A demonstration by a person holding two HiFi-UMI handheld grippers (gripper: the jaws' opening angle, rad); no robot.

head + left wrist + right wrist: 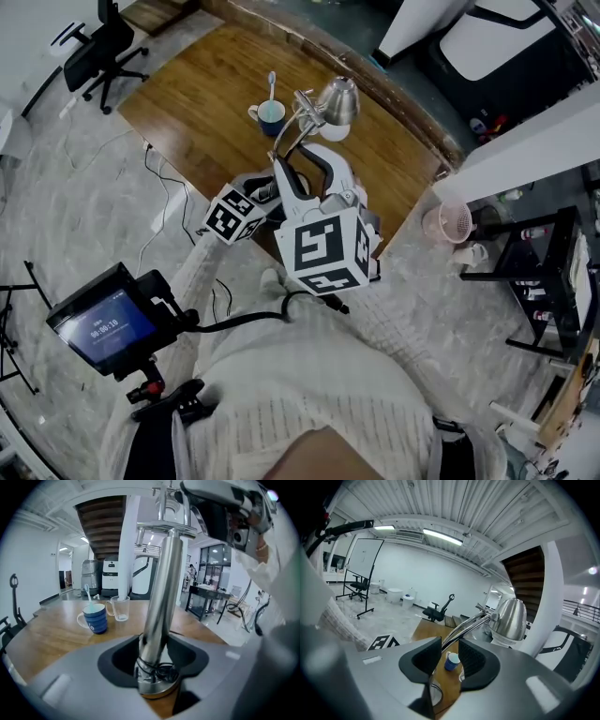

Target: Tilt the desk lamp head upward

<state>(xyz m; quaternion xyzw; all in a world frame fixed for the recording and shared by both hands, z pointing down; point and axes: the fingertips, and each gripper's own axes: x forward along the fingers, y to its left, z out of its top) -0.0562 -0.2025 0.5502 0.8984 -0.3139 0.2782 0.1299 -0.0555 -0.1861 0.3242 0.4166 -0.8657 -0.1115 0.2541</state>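
**Both grippers at the lamp, head pointing down**

The desk lamp stands on the wooden table, towards the edge nearest me. Its chrome lamp head sits at the far end of the lamp arm. The dome is up and the open end faces down at the table top.

Left gripper: the jaws are wide apart, one on each side of the lamp's upright post. They sit low down, just above the round base. A dark gap shows between the post and each pad, so I log this as around the post, not clamped on it. A thin black cable is wound round the foot of the post, inside the jaw opening.

Right gripper: it is higher up, looking along the lamp arm towards the head. The jaws stand at a narrow gap, and the table and the blue mug show through it. The lower end of the arm comes down to the fingertips and goes out of sight behind the edge of one finger. I cannot tell whether either pad touches it.

Other items: the blue mug has a pale utensil standing in it, and a clear glass mug stands just beside it. Both are on the table beyond the lamp, well apart from the left jaws. An office chair stands on the floor past the table's far corner.
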